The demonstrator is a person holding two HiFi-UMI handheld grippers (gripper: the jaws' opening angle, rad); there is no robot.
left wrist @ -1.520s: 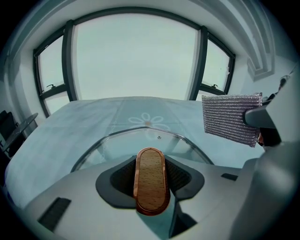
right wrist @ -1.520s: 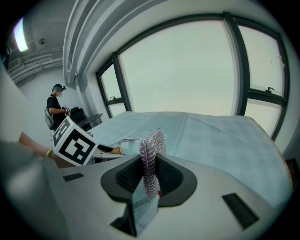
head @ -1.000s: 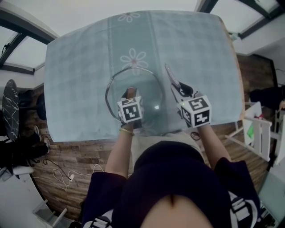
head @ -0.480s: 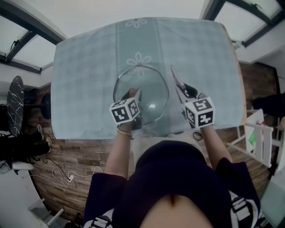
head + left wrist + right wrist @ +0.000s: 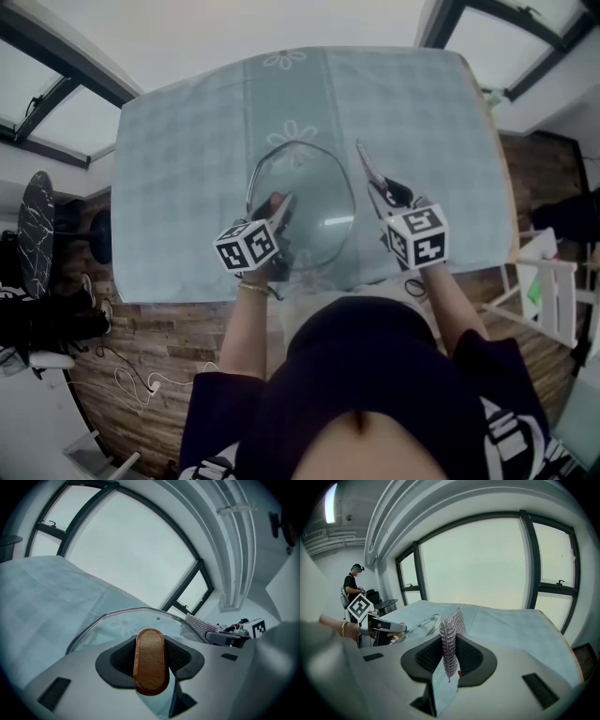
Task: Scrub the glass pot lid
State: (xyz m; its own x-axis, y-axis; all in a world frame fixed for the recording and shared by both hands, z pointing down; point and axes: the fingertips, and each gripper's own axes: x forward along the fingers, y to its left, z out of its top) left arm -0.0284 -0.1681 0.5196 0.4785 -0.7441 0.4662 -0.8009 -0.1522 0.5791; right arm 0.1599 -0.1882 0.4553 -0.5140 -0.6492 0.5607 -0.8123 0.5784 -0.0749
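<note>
Pre-scrub hold: left gripper (image 5: pixel 151 662) clenched on the oval wooden knob (image 5: pixel 150 654) of the round clear-glass pot lid (image 5: pixel 314 192), tilted up over the pale checked tablecloth (image 5: pixel 187 159); right gripper (image 5: pixel 449 662) pinches a silvery mesh scourer (image 5: pixel 451 637) apart from the glass, so the next move probably calls for pressing mesh onto it.

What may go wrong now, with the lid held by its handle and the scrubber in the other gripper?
1. The left gripper holds the glass lid only by its narrow wooden handle; scrubbing pressure may twist the lid loose, and it could fall on the tablecloth.
2. The right gripper pinches the thin mesh scrubber, which might slip out.
</note>
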